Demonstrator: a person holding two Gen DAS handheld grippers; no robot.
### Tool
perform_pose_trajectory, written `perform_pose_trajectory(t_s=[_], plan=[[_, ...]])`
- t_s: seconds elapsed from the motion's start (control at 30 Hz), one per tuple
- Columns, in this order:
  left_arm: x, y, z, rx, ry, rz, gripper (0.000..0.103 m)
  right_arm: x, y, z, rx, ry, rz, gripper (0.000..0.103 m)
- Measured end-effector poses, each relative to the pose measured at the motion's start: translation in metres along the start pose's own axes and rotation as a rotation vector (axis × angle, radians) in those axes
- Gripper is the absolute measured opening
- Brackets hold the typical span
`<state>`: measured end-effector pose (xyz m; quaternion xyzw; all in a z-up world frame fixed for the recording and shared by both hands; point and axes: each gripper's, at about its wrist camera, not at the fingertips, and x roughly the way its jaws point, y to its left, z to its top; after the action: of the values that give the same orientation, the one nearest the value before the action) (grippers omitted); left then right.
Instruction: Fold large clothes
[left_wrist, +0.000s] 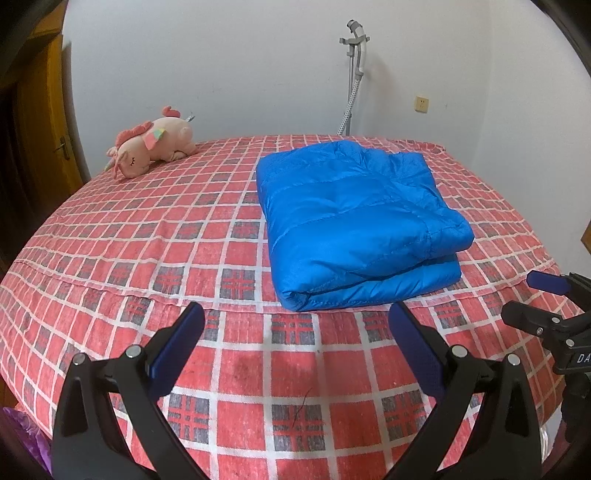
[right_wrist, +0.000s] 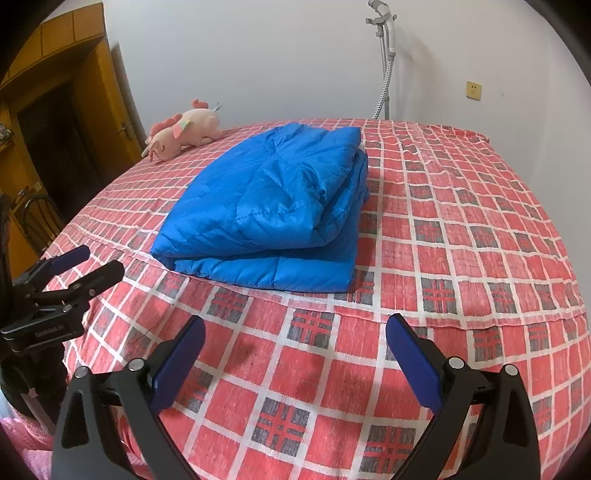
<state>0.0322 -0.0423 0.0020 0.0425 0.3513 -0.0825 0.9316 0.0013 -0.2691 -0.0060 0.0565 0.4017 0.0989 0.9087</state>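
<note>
One folded blue puffer jacket (left_wrist: 354, 225) lies on the plaid bed (left_wrist: 147, 240), just ahead of two tongs: left tongs (left_wrist: 295, 321) and right tongs (right_wrist: 295, 332), both spread wide, empty, held level above the bedsheet.
</note>
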Motion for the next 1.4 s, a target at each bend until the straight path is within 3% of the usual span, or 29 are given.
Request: perform_pose_trajectory(t_s=[1.4], plan=[[-0.0004, 0.004, -0.0037, -0.001, 0.014, -0.026, 0.099, 0.0022, 0.0048, -0.0021, 0.0, 0.005, -0.002, 0.098]])
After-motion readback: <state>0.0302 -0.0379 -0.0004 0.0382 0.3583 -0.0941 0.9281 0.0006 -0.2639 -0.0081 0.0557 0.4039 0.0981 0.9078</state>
